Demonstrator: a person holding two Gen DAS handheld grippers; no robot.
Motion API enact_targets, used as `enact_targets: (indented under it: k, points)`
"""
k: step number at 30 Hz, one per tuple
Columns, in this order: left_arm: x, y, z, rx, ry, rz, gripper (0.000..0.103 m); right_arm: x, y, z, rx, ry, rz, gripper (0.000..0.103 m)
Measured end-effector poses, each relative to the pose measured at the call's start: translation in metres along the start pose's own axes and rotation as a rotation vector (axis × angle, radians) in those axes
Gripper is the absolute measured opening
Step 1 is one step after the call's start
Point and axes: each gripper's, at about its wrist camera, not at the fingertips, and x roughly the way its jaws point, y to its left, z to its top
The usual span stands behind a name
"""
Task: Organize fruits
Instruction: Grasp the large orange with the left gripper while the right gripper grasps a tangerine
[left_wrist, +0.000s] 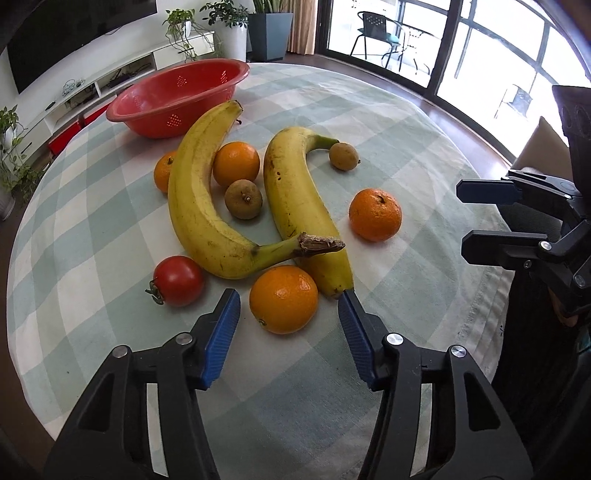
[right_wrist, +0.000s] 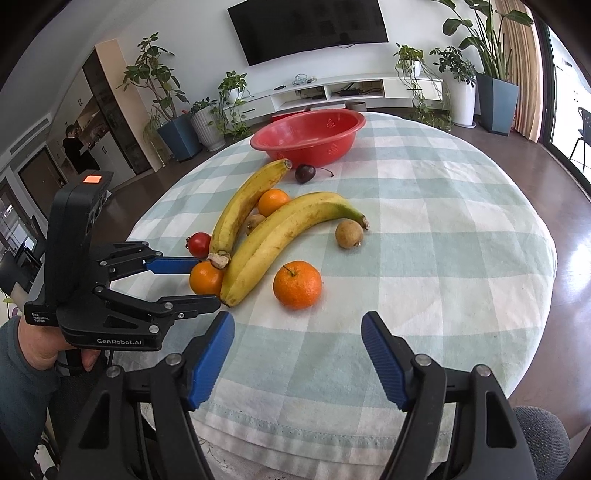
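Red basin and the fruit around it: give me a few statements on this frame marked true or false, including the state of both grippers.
1. The red basin already holds a banana. False: it looks empty, and both bananas lie on the tablecloth.
2. The left gripper is open, with the nearest orange between its fingers. True.
3. The right gripper is shut on the mandarin. False: it is open and the mandarin lies ahead of it, untouched.
4. The tomato lies on the cloth beside one banana. True.
5. A dark cherry lies near the basin. True.
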Motion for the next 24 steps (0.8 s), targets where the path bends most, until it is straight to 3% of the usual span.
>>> enact_targets:
  k: [3, 8, 13, 24]
  points:
    - [0.001, 0.001, 0.001, 0.004, 0.001, -0.032, 0.048, 0.002, -0.002, 0.001, 0.009, 0.006, 0.002, 0.074]
    - [0.005, 0.008, 0.001, -0.005, -0.003, -0.082, 0.047, 0.006, -0.002, -0.001, 0.013, 0.019, 0.009, 0.074]
    - [0.006, 0.008, -0.002, 0.017, 0.016, -0.093, 0.035, 0.006, -0.003, -0.003, 0.022, 0.023, 0.010, 0.074]
    - [0.009, 0.013, -0.004, -0.012, 0.002, -0.119, 0.039, 0.009, -0.003, -0.005, 0.018, 0.034, 0.006, 0.073]
